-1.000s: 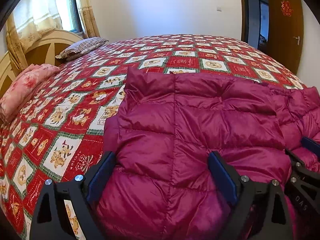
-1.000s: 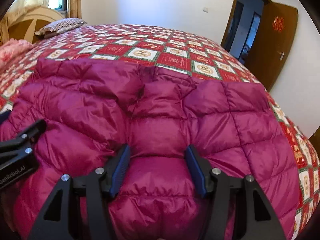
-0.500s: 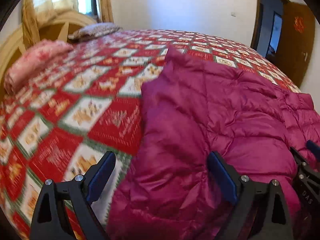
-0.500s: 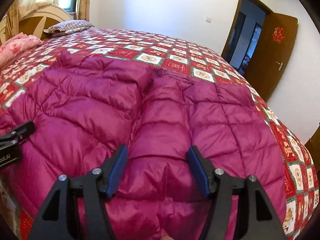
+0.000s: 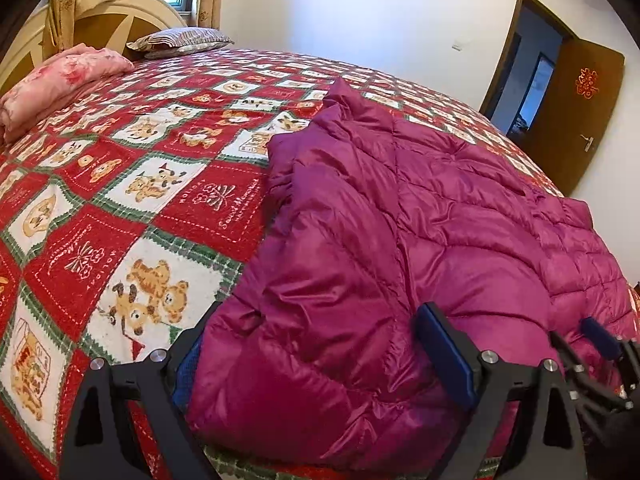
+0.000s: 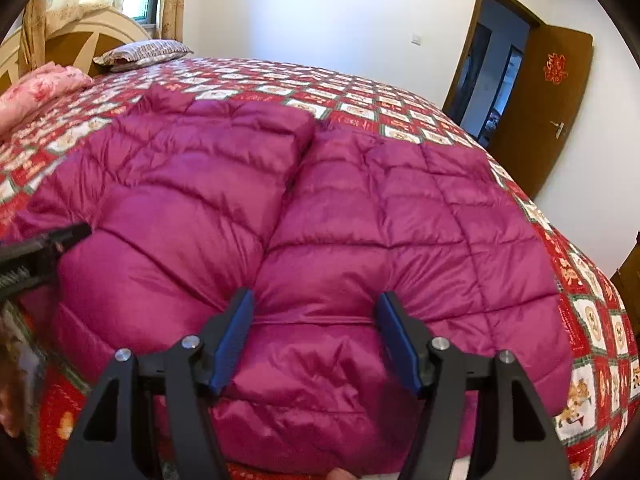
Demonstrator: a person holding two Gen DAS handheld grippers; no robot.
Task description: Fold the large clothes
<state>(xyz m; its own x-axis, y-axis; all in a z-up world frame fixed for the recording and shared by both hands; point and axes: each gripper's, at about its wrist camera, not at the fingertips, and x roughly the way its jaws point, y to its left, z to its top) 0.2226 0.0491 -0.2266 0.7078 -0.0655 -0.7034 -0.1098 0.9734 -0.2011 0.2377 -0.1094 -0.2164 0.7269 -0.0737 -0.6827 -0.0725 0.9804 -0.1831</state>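
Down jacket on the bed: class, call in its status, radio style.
Left gripper closing, near hem between its fingers. Right gripper pinching near hem. Magenta down jacket flat on quilt. Nothing in the way.

Left gripper [image 5: 316, 316]: tilted downward, jaws spread wide, straddling the jacket [image 5: 440, 220] edge, not clamped. Right gripper [image 6: 316, 300]: tilted downward close alongside, jaws just been opening a little, pads [image 6: 236, 320] pressed against a jacket puff bulging between them.
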